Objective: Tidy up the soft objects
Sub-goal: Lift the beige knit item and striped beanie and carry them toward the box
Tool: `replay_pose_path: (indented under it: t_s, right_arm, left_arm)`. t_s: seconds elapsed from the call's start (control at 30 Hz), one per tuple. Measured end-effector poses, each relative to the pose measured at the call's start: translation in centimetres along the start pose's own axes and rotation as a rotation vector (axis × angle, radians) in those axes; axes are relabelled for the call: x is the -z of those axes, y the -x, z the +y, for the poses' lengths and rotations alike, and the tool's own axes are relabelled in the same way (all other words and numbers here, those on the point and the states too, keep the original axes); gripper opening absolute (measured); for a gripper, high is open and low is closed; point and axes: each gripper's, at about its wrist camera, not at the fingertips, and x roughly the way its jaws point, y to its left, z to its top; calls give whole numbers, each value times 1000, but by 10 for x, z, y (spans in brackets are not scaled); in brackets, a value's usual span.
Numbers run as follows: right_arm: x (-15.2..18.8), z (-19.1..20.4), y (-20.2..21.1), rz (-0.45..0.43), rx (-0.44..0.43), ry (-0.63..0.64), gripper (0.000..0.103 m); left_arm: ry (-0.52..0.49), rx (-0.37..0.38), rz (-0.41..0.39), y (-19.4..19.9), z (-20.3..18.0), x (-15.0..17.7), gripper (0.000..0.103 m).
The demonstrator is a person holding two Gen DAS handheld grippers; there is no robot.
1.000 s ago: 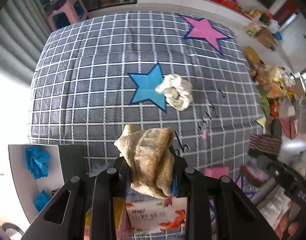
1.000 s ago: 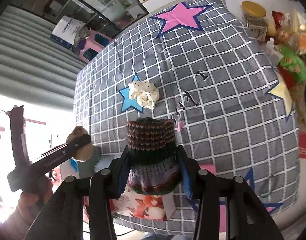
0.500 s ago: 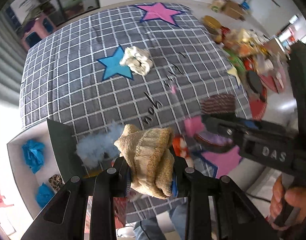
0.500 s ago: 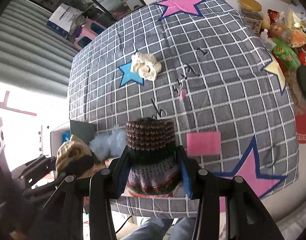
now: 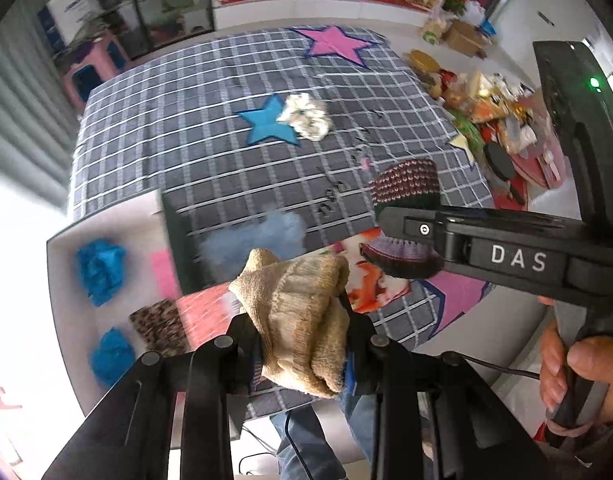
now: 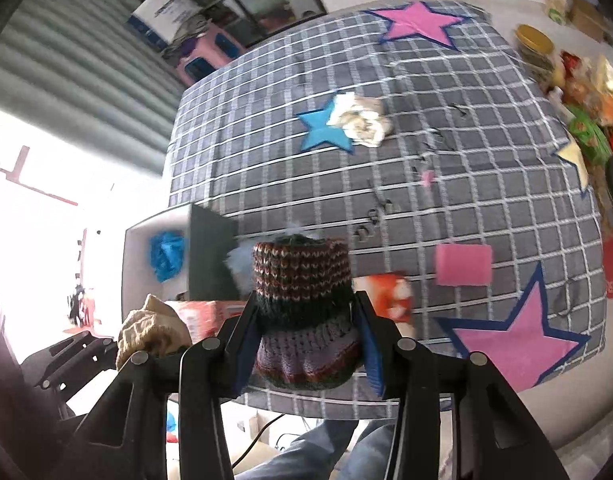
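Grippers at mid-carry: left hand-held gripper (image 5: 302, 344) is clamped on a tan ribbed knitted sock bundle (image 5: 296, 312); right hand-held gripper (image 6: 306, 344) is clamped on a dark striped knitted wool piece (image 6: 304, 308). Since a second ago both have drawn back over the near edge of the grey checked star-patterned bench cloth (image 6: 386, 80), bringing the white open storage box (image 5: 66, 280) ahead-left of the left one, which suggests deposit is next. A cream crumpled cloth (image 5: 306, 116) remains far ahead; open cloth surrounds it.
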Motion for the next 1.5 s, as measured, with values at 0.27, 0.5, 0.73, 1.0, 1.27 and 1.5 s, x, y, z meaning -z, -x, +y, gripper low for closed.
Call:
replay_pose_path:
  t_s: [0.27, 0.5, 0.73, 1.0, 1.27, 1.5]
  right_arm:
    - [12, 69, -12, 27, -24, 136, 46]
    - [17, 139, -22, 51, -47, 293, 46]
    - [25, 189, -35, 88, -38, 426, 46]
    - [28, 222, -55, 135, -23, 511, 46]
    - [27, 237, -63, 153, -8, 544, 46]
    - [26, 244, -69, 161, -1, 561, 46]
  left_arm:
    - [150, -79, -46, 27, 63, 40, 33]
    - [287, -152, -55, 37, 115, 72, 33]
    - [393, -192, -59, 37, 151, 95, 33]
    - [454, -214, -57, 30, 174, 104, 33]
    - [477, -219, -45, 24, 183, 108, 33]
    - [484, -221, -38, 21, 189, 107, 33]
